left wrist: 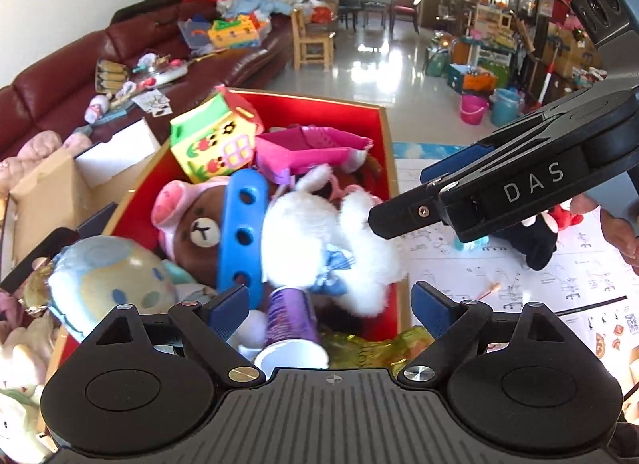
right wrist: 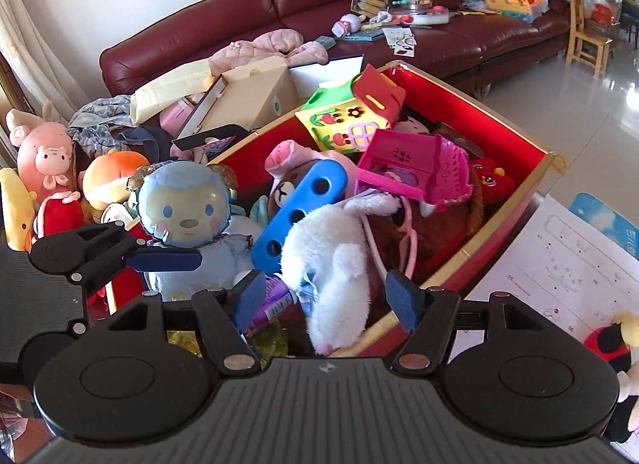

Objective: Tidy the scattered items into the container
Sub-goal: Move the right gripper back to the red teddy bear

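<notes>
A red box with a gold rim (left wrist: 319, 104) (right wrist: 499, 132) is heaped with toys. On top lie a white plush rabbit (left wrist: 331, 232) (right wrist: 331, 264), a blue perforated bar (left wrist: 243, 232), a brown bear (left wrist: 199, 228), a foam house (left wrist: 215, 144) and a pink basket (left wrist: 311, 148). My left gripper (left wrist: 329, 304) hangs open over the box's near end, with a purple tube (left wrist: 291, 316) lying loose between its fingers. My right gripper (right wrist: 325, 296) stands open astride the rabbit, pads clear of its fur. A black-and-red plush (left wrist: 539, 240) (right wrist: 611, 344) lies outside on the paper.
A dark red sofa (right wrist: 239, 12) strewn with toys runs behind the box. A cardboard box (right wrist: 247, 96) and several plush toys (right wrist: 44, 160) crowd the box's left side. Printed sheets (right wrist: 559, 248) cover the surface to its right. A person's hand (left wrist: 619, 232) holds the right gripper.
</notes>
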Motion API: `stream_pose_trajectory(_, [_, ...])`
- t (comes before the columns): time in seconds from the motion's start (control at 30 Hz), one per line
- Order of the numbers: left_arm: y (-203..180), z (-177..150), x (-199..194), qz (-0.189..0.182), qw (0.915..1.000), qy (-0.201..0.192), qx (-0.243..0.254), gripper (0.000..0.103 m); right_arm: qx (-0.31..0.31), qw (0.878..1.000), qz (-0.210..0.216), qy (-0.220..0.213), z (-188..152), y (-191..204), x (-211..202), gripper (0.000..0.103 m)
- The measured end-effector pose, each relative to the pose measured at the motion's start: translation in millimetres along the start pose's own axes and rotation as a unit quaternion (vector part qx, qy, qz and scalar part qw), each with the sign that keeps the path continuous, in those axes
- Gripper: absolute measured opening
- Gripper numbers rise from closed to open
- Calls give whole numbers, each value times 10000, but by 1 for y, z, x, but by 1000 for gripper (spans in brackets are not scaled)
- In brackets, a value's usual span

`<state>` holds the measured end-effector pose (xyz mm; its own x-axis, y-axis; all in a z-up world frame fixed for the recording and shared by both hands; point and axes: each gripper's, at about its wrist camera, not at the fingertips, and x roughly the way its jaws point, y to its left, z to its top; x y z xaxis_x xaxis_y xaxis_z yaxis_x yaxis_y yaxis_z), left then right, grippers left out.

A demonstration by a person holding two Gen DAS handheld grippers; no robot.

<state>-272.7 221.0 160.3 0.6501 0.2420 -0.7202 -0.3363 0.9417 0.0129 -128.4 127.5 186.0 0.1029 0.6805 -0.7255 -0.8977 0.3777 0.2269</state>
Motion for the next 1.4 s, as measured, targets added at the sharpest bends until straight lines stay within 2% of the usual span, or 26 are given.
stream_pose_trajectory(0.37, [-57, 26, 15, -464, 9977, -148, 478, 95, 327, 9973, -557, -342, -23, -55, -34, 73])
stream_pose_trajectory(0.57, [-104, 30, 38, -851, 9941, -32, 669, 95, 695, 9911, -1085, -320, -55, -102, -52, 73])
stream_pose_trajectory(0.73, [-143, 26, 67, -1076, 9913, 145, 747, 95, 1180, 9803, -1551, -308, -90, -147, -69, 73])
stream_pose_trajectory(0.87, [-163, 17, 100, -1235, 9896, 391, 622, 95, 1549, 9705, -1837, -175, -120, -179, -74, 73])
stream_pose_trajectory(1.0, [-172, 3, 147, -1387, 9879, 663, 213, 93, 1876, 9654, -1809, -41, -144, -199, -64, 73])
stream_pose_trajectory(1.13, [-178, -7, 189, -1260, 9875, 951, -5, 91, 2059, 9629, -1746, 74, -161, -212, -51, 73])
stream_pose_trajectory(1.27, [-175, -5, 209, -1188, 9869, 1086, -38, 91, 2103, 9608, -1794, 207, -176, -224, -46, 73])
stream_pose_trajectory(1.4, [-174, 4, 225, -1157, 9860, 1191, -117, 91, 2367, 9498, -2027, 281, -193, -251, -51, 73])
